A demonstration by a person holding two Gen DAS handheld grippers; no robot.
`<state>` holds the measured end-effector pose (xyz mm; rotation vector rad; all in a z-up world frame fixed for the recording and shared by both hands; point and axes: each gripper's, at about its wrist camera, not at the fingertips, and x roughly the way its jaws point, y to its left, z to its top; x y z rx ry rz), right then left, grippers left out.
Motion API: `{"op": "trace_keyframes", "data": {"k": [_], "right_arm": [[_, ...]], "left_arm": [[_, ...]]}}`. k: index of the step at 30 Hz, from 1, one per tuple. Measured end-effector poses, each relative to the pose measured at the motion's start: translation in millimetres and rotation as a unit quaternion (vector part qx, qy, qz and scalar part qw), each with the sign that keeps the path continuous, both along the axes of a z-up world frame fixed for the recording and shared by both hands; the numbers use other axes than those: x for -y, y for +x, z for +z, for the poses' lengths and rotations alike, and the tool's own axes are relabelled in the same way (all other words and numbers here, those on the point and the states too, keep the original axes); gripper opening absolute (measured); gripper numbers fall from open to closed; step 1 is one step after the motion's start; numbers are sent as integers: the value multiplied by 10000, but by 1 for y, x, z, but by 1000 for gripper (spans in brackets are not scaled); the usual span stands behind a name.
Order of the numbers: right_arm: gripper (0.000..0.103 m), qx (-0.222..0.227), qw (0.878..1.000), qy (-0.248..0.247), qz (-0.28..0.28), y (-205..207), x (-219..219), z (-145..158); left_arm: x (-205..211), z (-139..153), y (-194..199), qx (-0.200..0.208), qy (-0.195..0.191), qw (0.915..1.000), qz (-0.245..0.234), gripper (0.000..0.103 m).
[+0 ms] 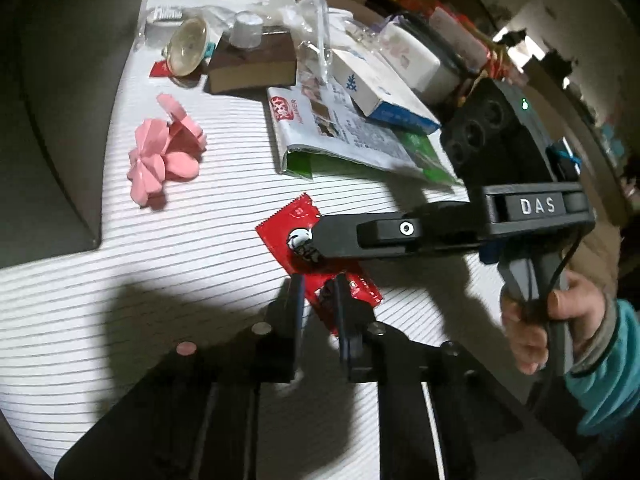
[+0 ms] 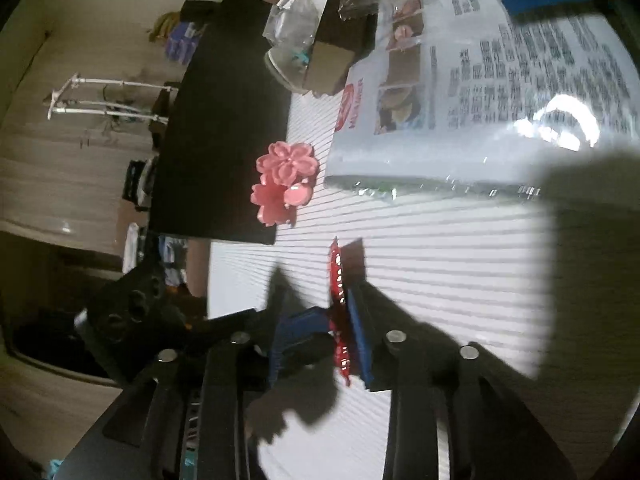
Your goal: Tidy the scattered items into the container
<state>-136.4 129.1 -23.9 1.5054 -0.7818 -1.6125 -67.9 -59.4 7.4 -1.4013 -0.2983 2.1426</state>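
A red sauce packet (image 1: 308, 240) is held above the striped white table. My right gripper (image 1: 316, 240) comes in from the right and is shut on its upper part. In the right wrist view the packet (image 2: 338, 308) shows edge-on between the right gripper's (image 2: 340, 320) blue-padded fingers. My left gripper (image 1: 318, 284) has its two fingers on either side of the packet's lower end, a small gap still between them. A pink flower-shaped clip (image 1: 160, 152) lies on the table to the left; it also shows in the right wrist view (image 2: 284, 182).
A newspaper in a plastic sleeve (image 1: 340, 132) lies at the back with a white and blue box (image 1: 380, 88) on it. A brown box (image 1: 252, 64), a clear cup (image 1: 188, 46) and plastic bags (image 1: 308, 12) crowd the far edge. A dark surface (image 2: 224, 120) borders the table.
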Motion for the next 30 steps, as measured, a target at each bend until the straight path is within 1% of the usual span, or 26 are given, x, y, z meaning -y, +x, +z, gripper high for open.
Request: {"op": "trace_keyframes", "data": {"k": [3, 5, 7, 11, 14, 17, 18, 19, 21, 24, 27, 30], "right_arm": [[38, 77, 10000, 0, -6, 3, 2, 1], [43, 232, 9995, -180, -104, 5, -3, 1], [43, 341, 9987, -340, -195, 8, -7, 4], [44, 299, 9977, -510, -338, 11, -13, 28], [44, 198, 9983, -463, -288, 10, -9, 48], [44, 16, 9991, -341, -240, 11, 1, 67], [44, -12, 9990, -370, -245, 11, 5, 72], [44, -14, 9987, -445, -263, 11, 7, 76], [44, 31, 9974, -657, -309, 9, 13, 81], [43, 132, 9947, -978, -282, 5, 26, 90], [44, 62, 9937, -1097, -207, -5, 48, 112], [44, -43, 9926, -1207, -112, -23, 75, 133]], "left_arm": [[-4, 1, -1, -45, -95, 9999, 26, 16], [-6, 4, -1, -70, -84, 9999, 24, 15], [-6, 12, 0, -126, -43, 9999, 6, 15], [-8, 37, -2, -386, 3, 9993, 12, 16], [-8, 57, -5, -633, 7, 9979, 122, 16], [-3, 73, -9, -850, 9, 9961, 229, 15], [-3, 78, -9, -947, -26, 9953, 203, 7], [-3, 85, -9, -1063, -93, 9941, 196, 6], [-1, 96, -8, -1203, -152, 9923, 243, 0], [8, 112, -8, -1330, -58, 9907, 276, 0], [22, 131, -13, -1594, -153, 9860, 456, 0], [53, 149, -26, -1709, 115, 9822, 769, 1]]}}
